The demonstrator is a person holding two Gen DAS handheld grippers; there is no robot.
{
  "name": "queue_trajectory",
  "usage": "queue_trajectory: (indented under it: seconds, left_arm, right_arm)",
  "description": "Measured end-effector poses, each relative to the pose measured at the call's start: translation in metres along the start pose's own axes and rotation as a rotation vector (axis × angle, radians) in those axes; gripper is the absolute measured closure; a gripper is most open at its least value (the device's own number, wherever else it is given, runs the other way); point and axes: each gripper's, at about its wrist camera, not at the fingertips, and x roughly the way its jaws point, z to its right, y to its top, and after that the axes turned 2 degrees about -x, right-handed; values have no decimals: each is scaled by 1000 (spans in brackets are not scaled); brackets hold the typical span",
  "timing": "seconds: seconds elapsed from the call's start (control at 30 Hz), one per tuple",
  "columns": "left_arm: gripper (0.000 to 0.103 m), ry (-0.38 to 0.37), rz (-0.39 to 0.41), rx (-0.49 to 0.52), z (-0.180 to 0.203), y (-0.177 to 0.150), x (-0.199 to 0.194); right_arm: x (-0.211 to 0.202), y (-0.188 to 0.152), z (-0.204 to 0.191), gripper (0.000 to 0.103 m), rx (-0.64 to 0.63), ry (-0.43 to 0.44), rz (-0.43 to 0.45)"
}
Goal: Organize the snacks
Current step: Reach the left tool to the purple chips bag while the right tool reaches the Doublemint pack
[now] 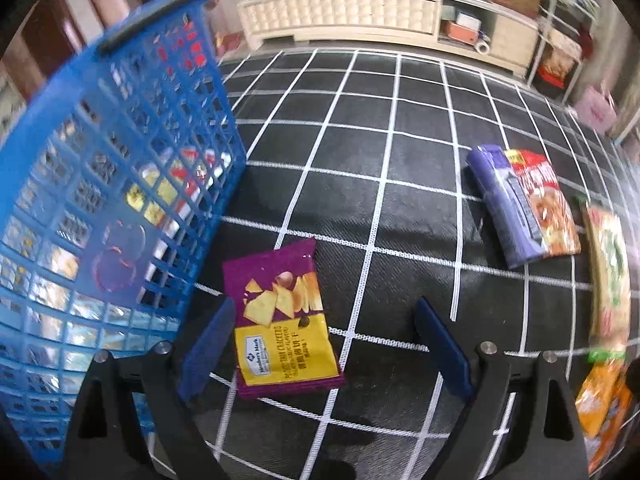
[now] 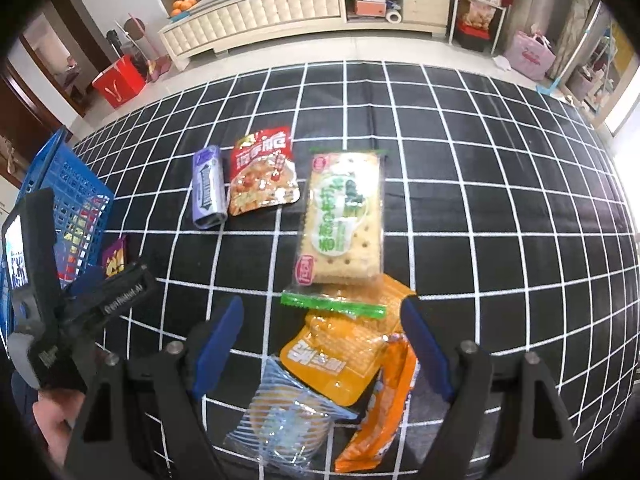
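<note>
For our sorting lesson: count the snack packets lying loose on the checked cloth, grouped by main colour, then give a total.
Purple: 2, the cracker packet and the purple roll
Red: 1, the red pouch
Green and white: 1, the cracker pack
Orange: 2, the flat packet and the long one
Clear blue: 1
Total: 7

A purple-and-yellow cracker bag (image 1: 286,320) lies flat between the left gripper's fingers (image 1: 208,346), nearer the left one. Orange packets (image 2: 340,356) and a clear blue-striped packet (image 2: 286,416) overlap between the right gripper's fingers (image 2: 424,350).
</note>
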Motion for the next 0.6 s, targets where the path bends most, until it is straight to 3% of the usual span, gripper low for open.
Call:
queue_trajectory:
  seconds: [0.2,0.3,0.47,0.6]
  left_arm:
    - [14,-13,-36,-17,3,5,2]
    - [25,-35,-10,35,13,1,-4]
    - [28,-131,-1,99,32,-5,-11]
    - [27,-86,29,91,30,-6,-17]
  right_arm:
    - [3,4,-2,19,4,7,1]
    - [4,3,-2,19,3,8,0]
    - [1,2,1,19,10,1,2]
    - [-1,5,2,19,8,-3,7]
